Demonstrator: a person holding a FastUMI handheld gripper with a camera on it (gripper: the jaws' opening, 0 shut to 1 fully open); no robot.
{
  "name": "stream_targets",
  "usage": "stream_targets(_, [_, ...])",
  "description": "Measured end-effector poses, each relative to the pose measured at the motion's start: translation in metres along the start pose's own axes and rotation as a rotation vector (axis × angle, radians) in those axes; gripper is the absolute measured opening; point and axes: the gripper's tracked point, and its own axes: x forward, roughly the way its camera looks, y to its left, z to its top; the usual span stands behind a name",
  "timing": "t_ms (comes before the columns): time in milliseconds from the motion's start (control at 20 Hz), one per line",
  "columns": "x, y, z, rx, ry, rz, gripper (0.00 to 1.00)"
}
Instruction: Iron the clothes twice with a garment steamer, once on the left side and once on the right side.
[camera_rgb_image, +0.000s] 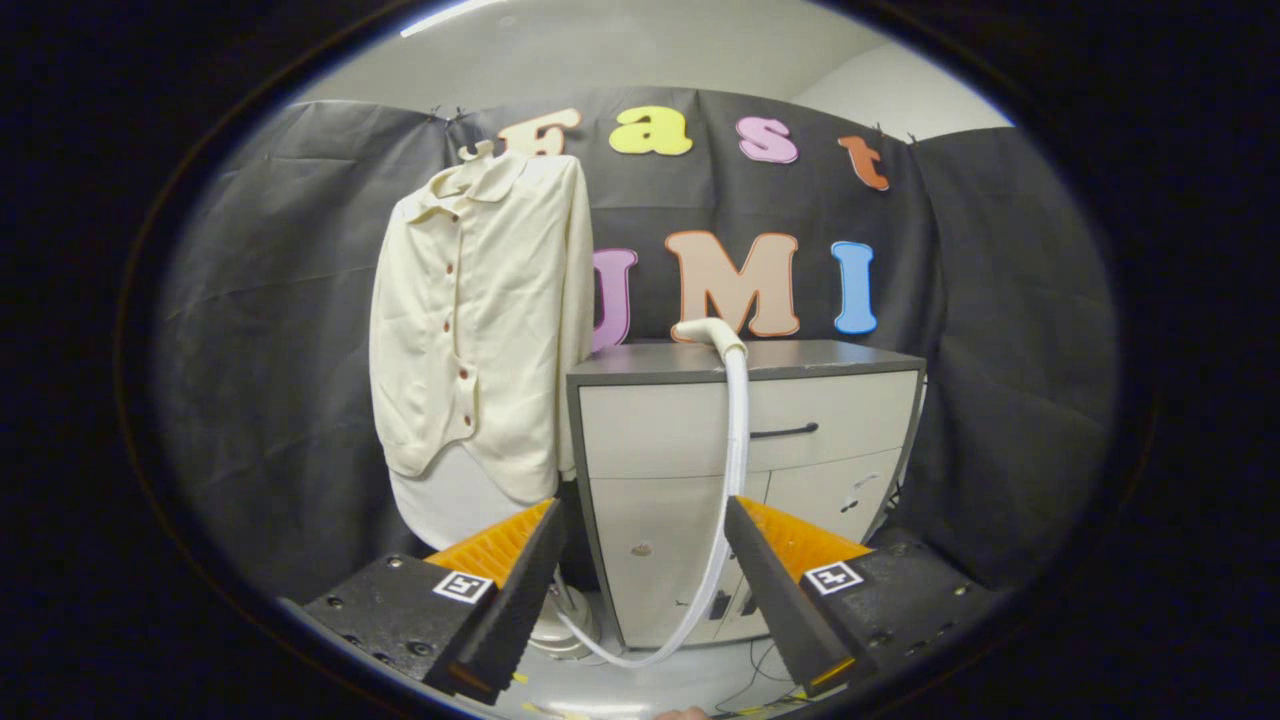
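Observation:
A cream button-up shirt (480, 320) hangs on a dress form to the left of a grey cabinet (800, 358), well beyond my fingers. The steamer's head (712, 335) lies on the cabinet's top near its front edge. Its white hose (735, 440) drops down the cabinet front and loops along the floor toward the round steamer base (562, 628), which sits behind my left finger. My gripper (640, 590) is open, with nothing between its fingers, and sits well short of the cabinet.
The cabinet has a drawer with a dark handle (784, 432) and doors below. Black cloth (1000, 350) walls the booth behind and at both sides. Thin cables (745, 685) lie on the pale floor between my fingers.

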Motion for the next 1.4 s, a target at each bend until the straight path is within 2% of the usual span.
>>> stream_targets(200, [0.044, -0.030, 0.013, -0.006, 0.006, 0.017, 0.98])
stream_targets(500, [0.109, -0.062, 0.063, -0.038, -0.059, 0.051, 0.97])
stream_targets(700, [0.159, -0.081, 0.093, -0.049, -0.079, 0.045, 0.97])
stream_targets(1000, [0.234, -0.096, 0.112, -0.042, -0.030, 0.039, 0.97])
stream_targets(1150, [0.266, -0.097, 0.116, -0.033, 0.007, 0.034, 0.86])
stream_targets(1300, [0.289, -0.099, 0.111, -0.027, 0.060, 0.018, 0.83])
stream_targets(1400, [0.302, -0.096, 0.106, -0.021, 0.107, 0.021, 0.77])
